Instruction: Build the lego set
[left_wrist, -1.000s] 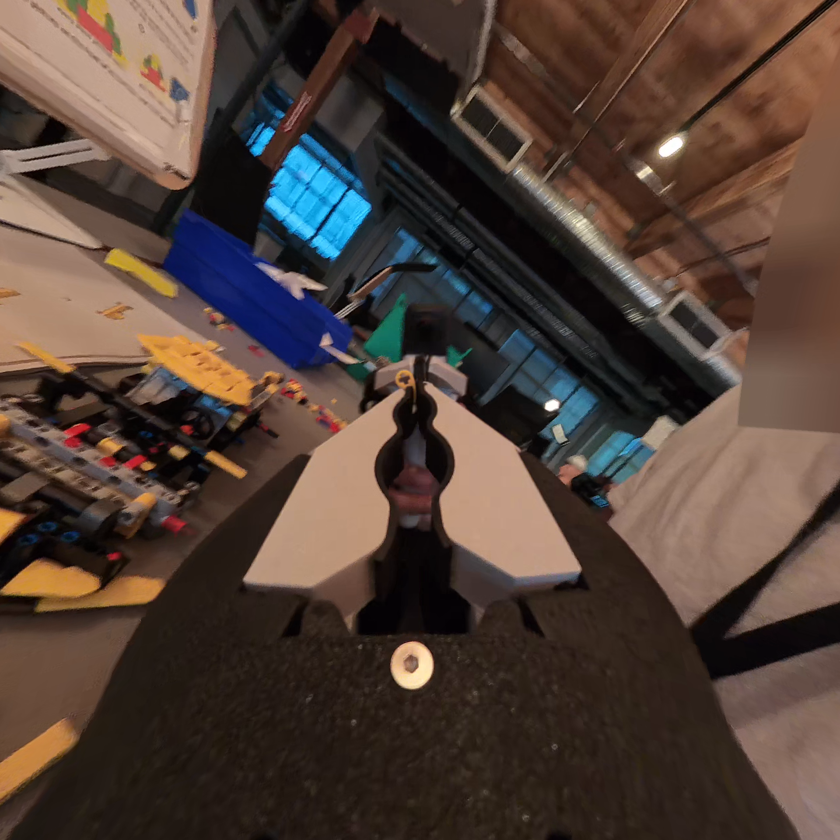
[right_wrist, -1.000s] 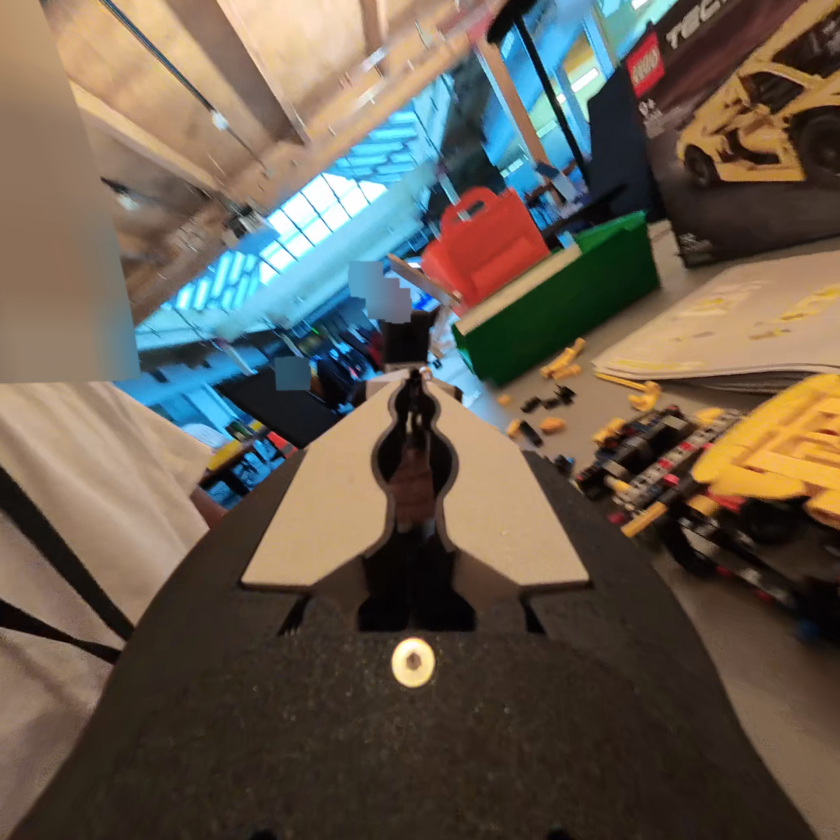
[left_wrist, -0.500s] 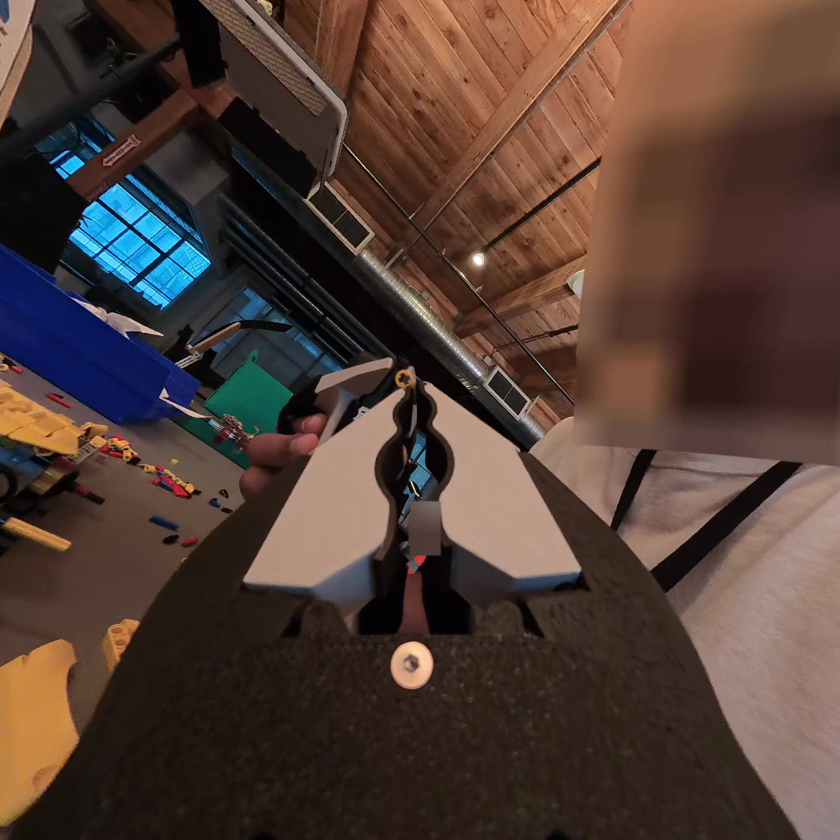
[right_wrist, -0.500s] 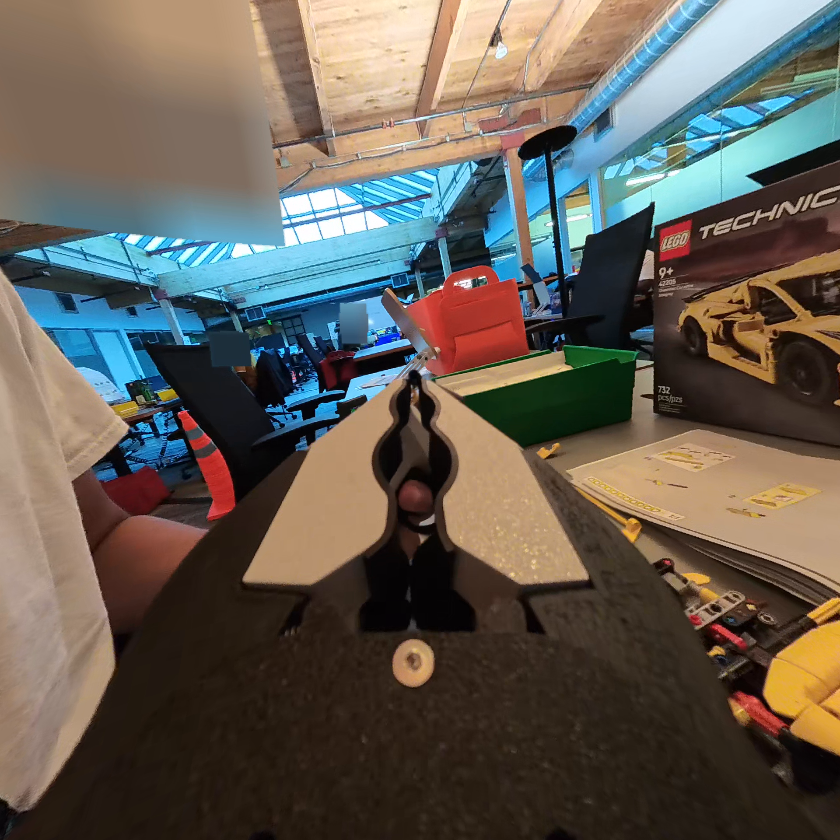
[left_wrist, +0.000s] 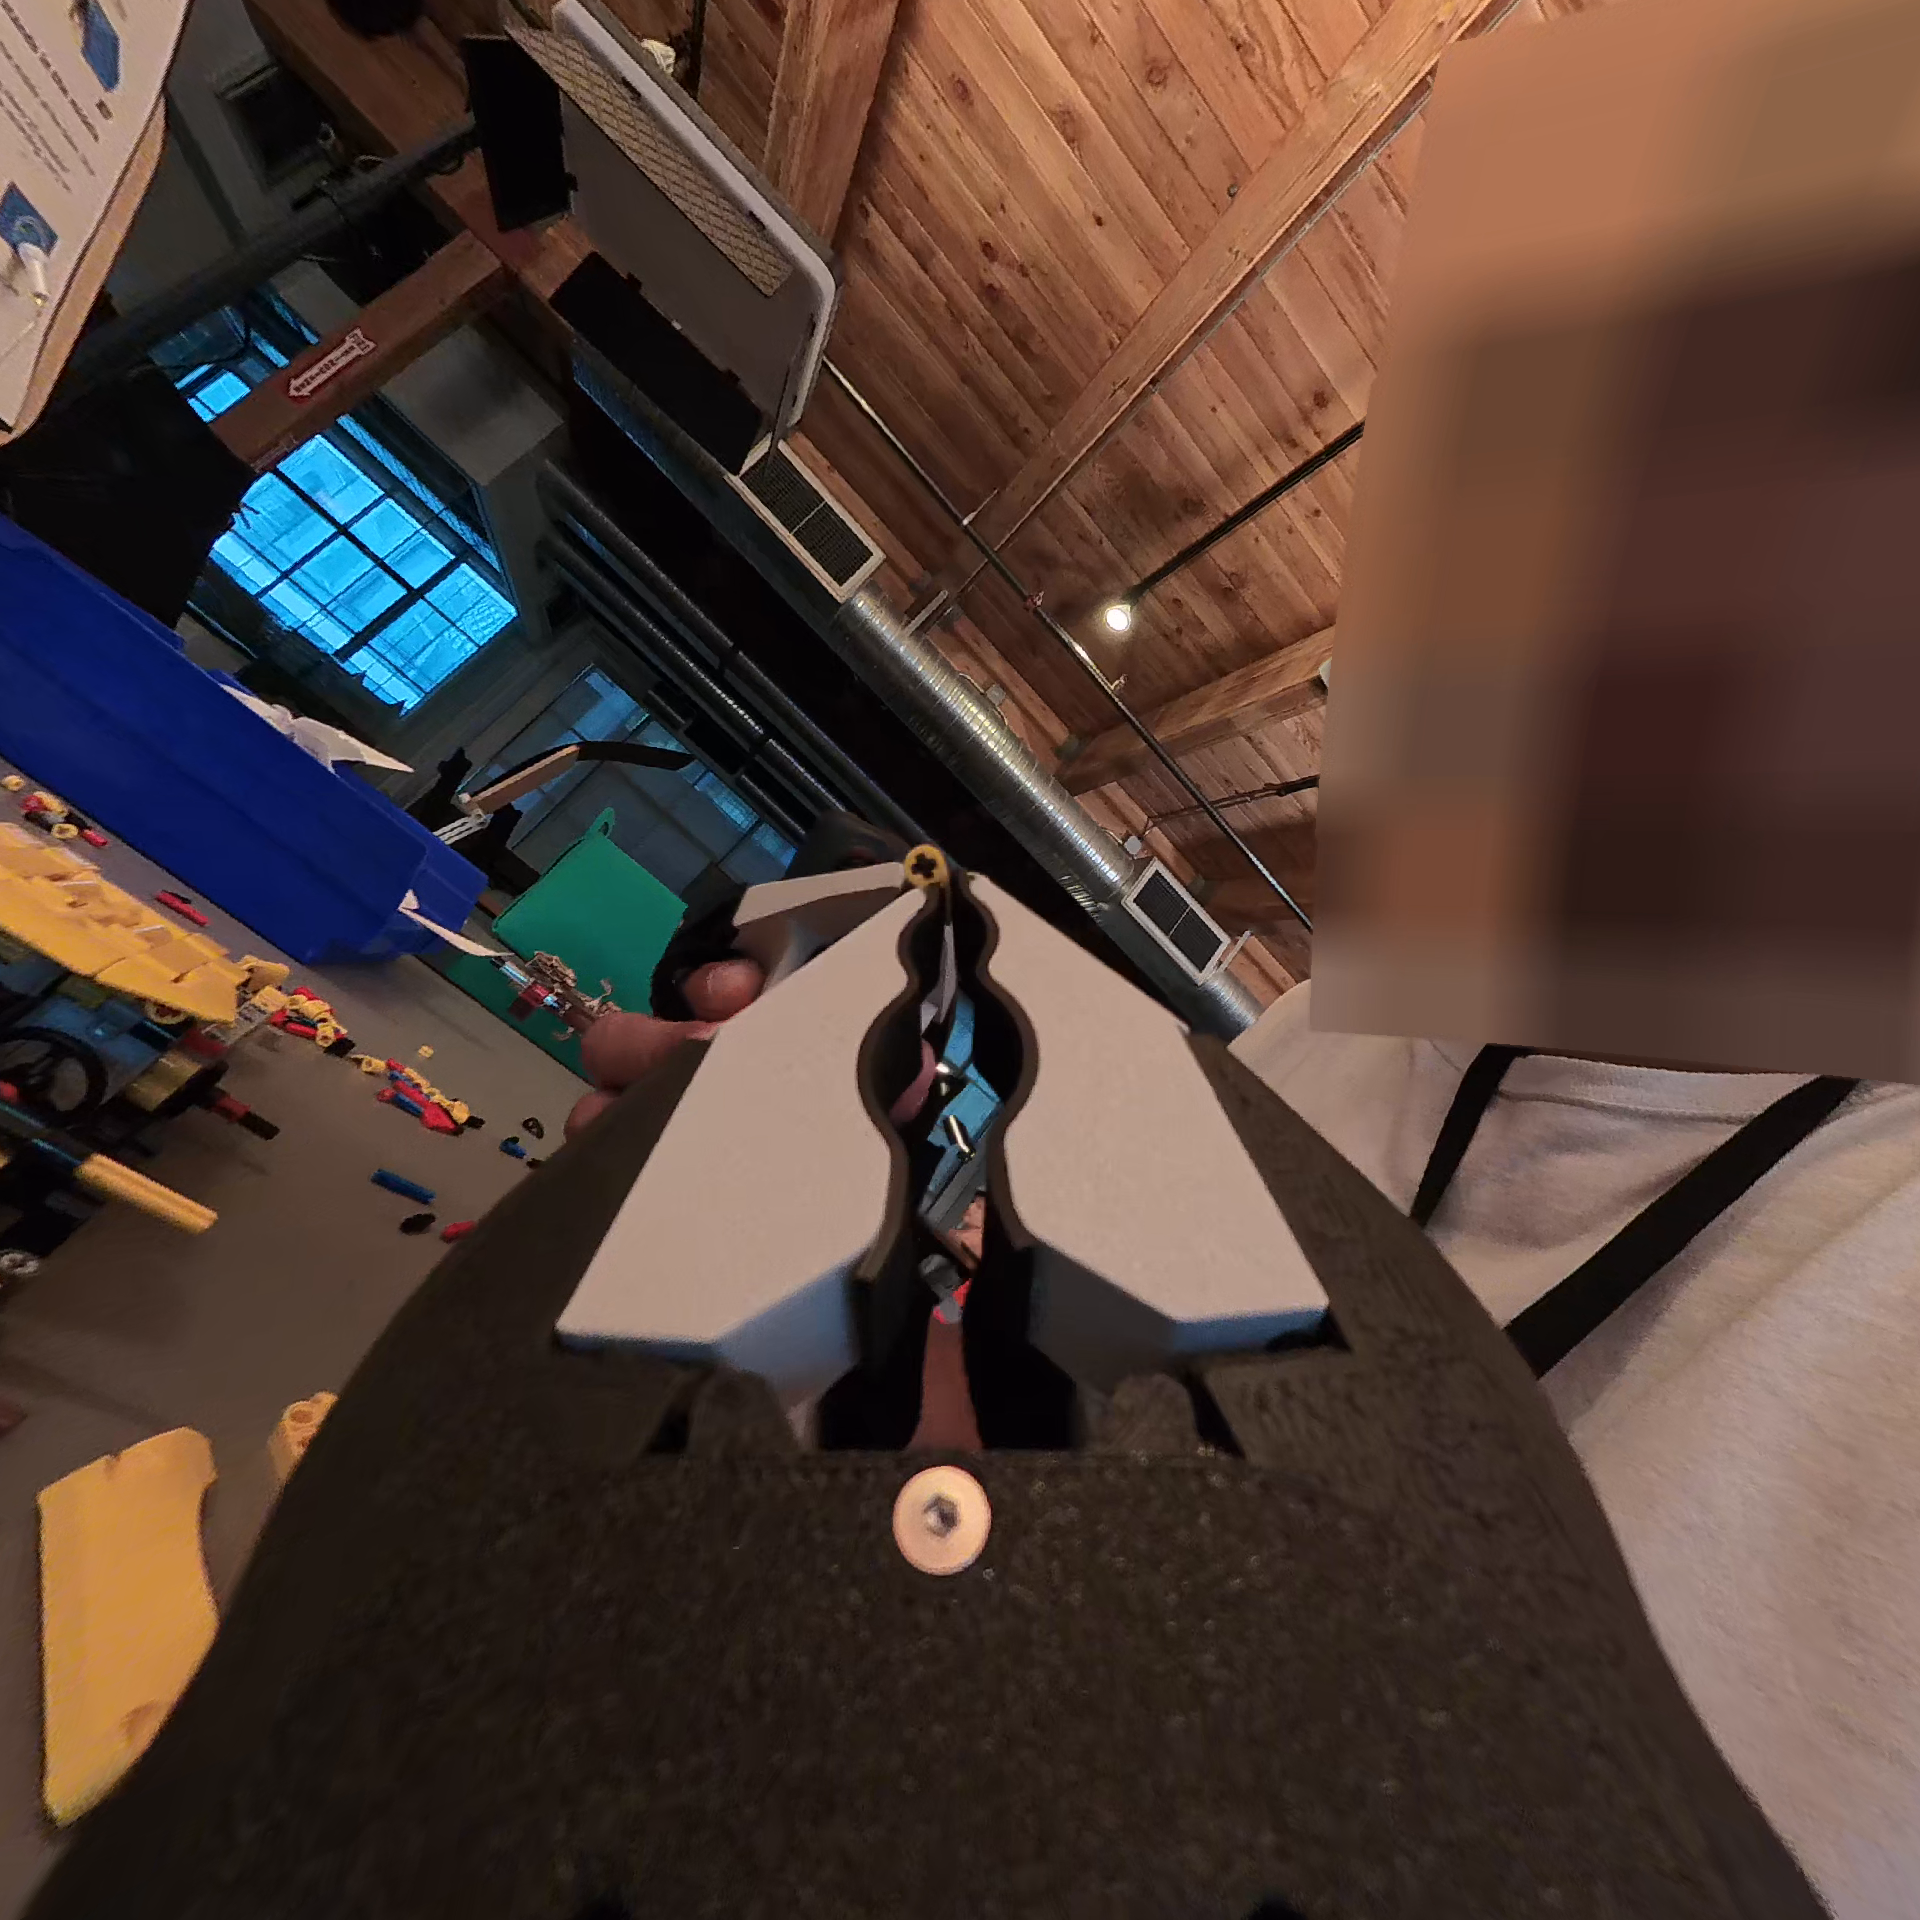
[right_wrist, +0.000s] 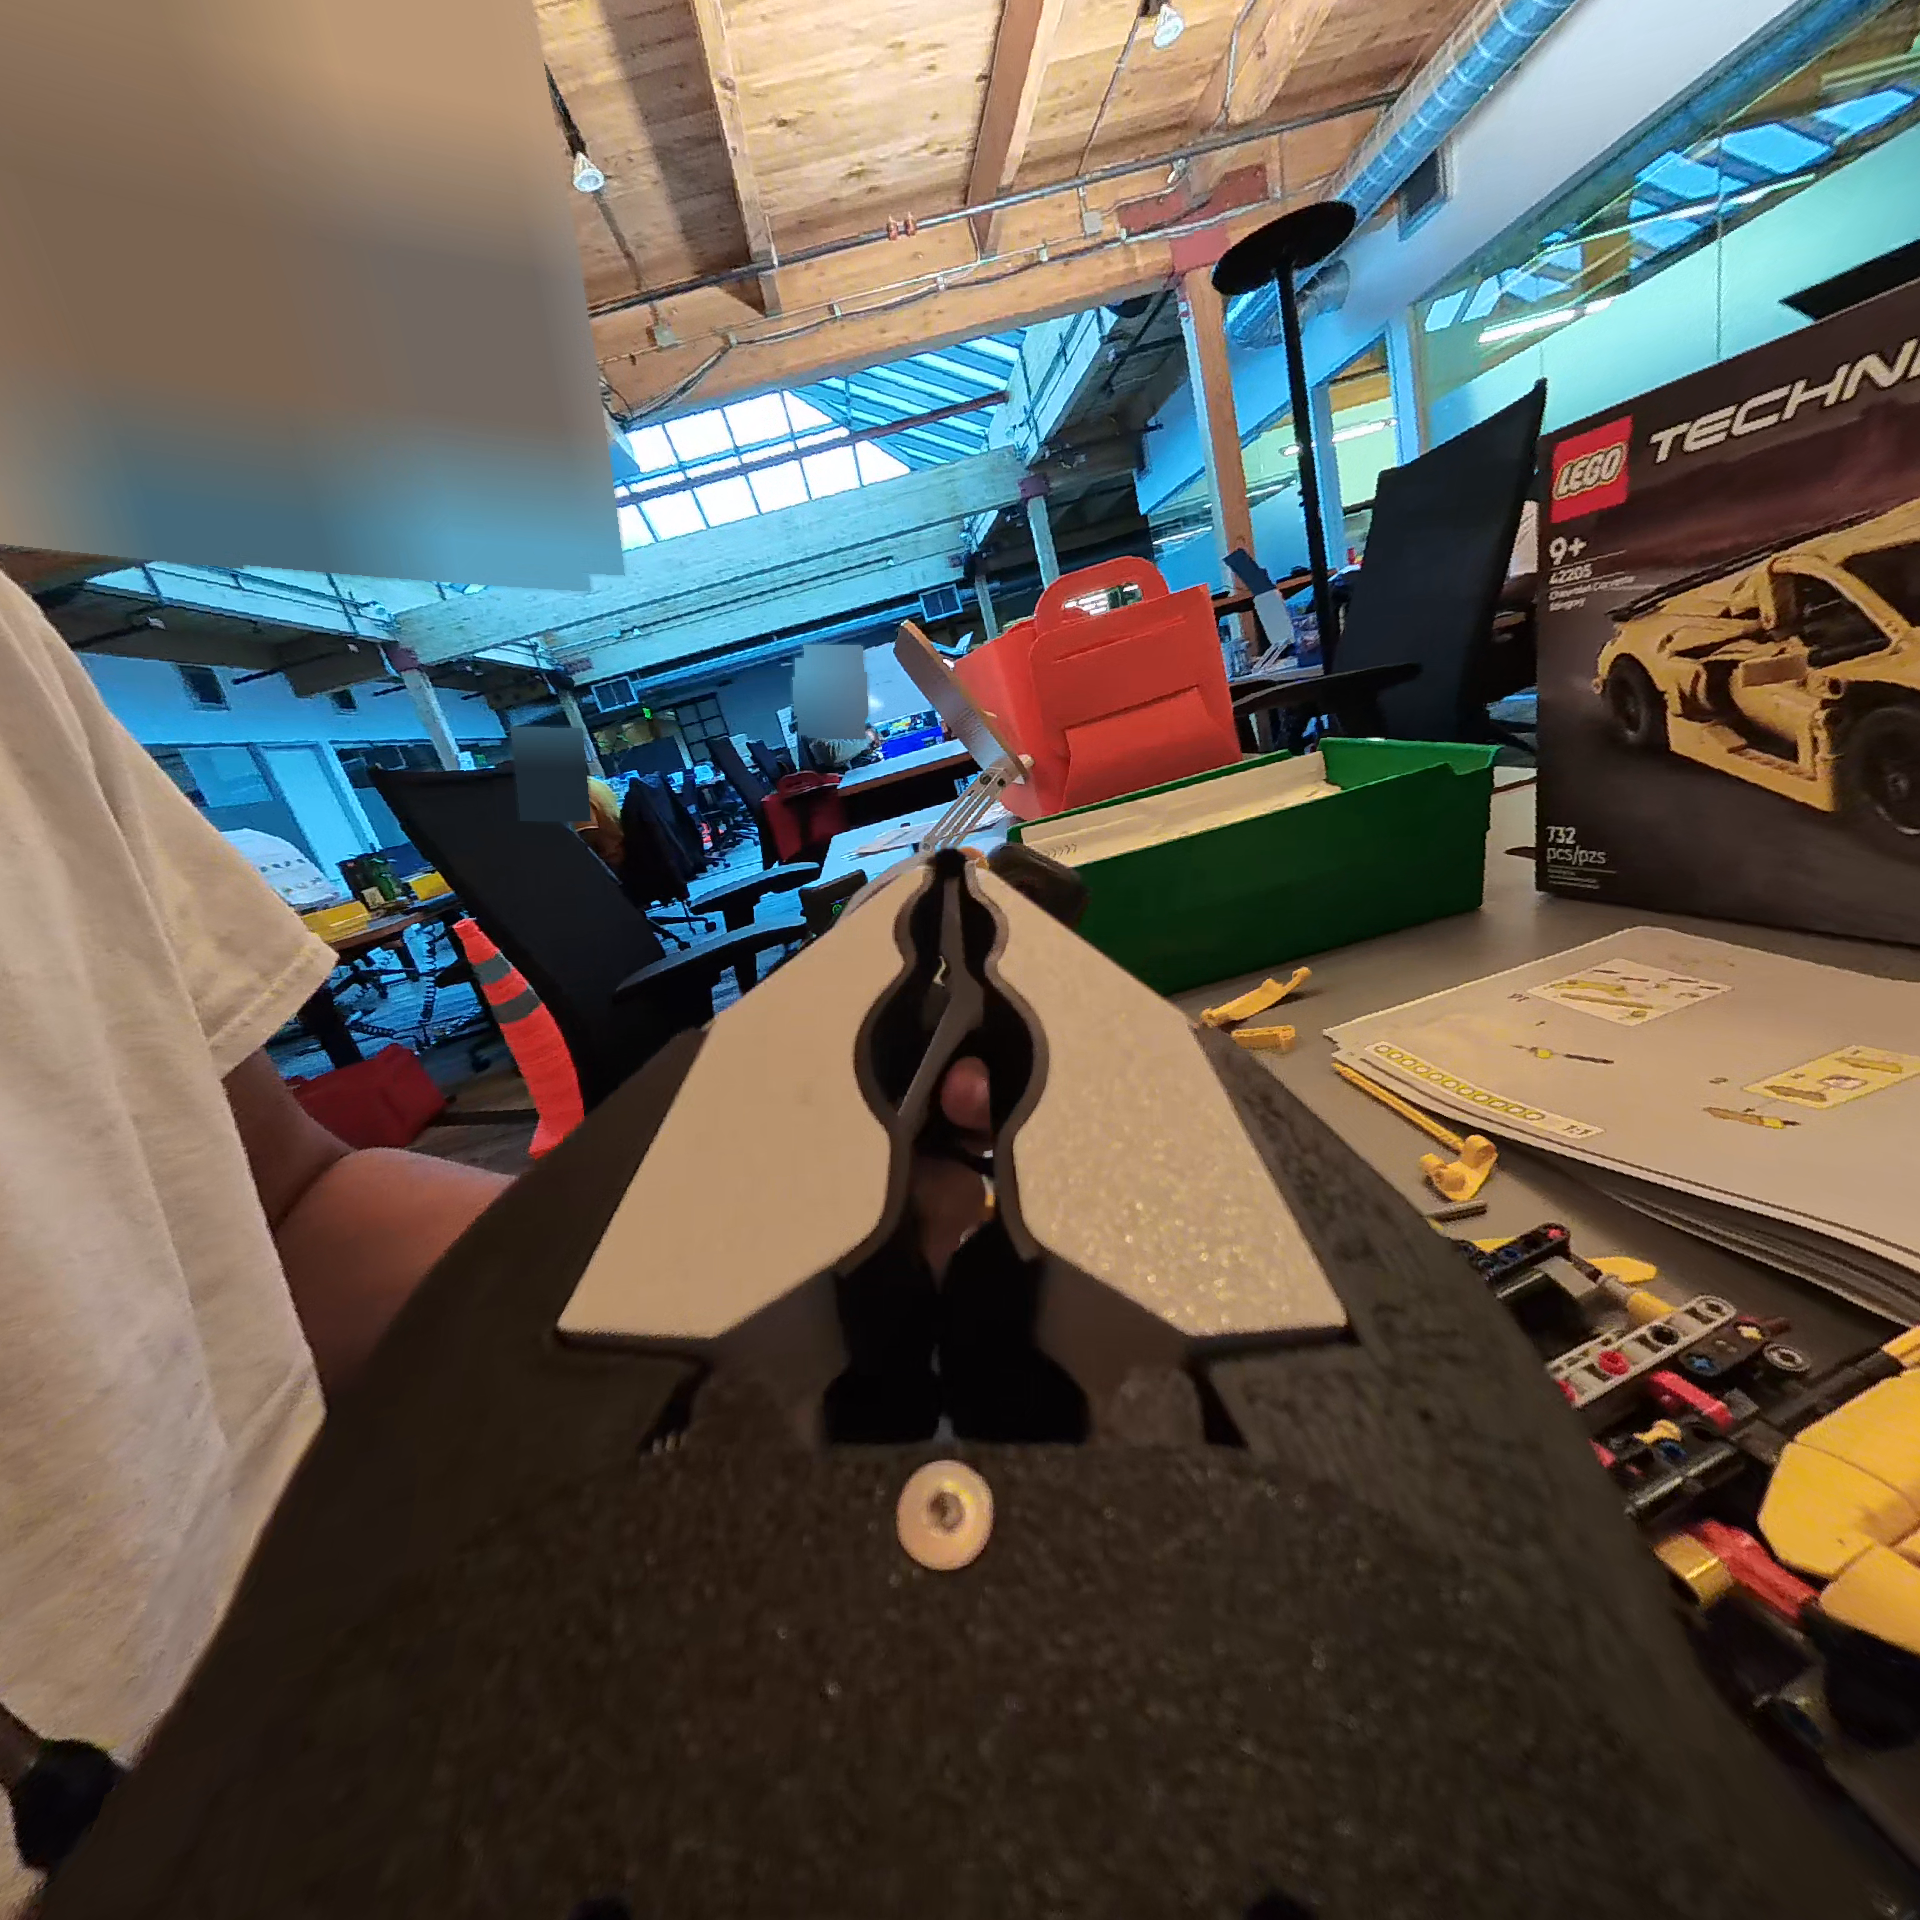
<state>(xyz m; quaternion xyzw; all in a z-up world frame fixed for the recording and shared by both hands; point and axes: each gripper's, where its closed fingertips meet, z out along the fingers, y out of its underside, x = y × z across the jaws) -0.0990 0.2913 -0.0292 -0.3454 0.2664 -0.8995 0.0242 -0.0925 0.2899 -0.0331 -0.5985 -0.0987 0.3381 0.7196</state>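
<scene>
We see a small yellow round lego pin with a cross-shaped hole (left_wrist: 924, 864) pinched at the very tip of our left gripper (left_wrist: 940, 894), whose grey fingers are pressed together, raised above the grey table (left_wrist: 312, 1174). Our right gripper (right_wrist: 951, 868) has its fingers closed as well; whether it grips anything we cannot tell. The two tips meet nose to nose. The partly built yellow and black lego car (right_wrist: 1787, 1455) lies on the table near the open instruction booklet (right_wrist: 1662, 1070), with the green plastic bin (right_wrist: 1278, 873) and the set's cardboard box (right_wrist: 1745, 644) behind it.
</scene>
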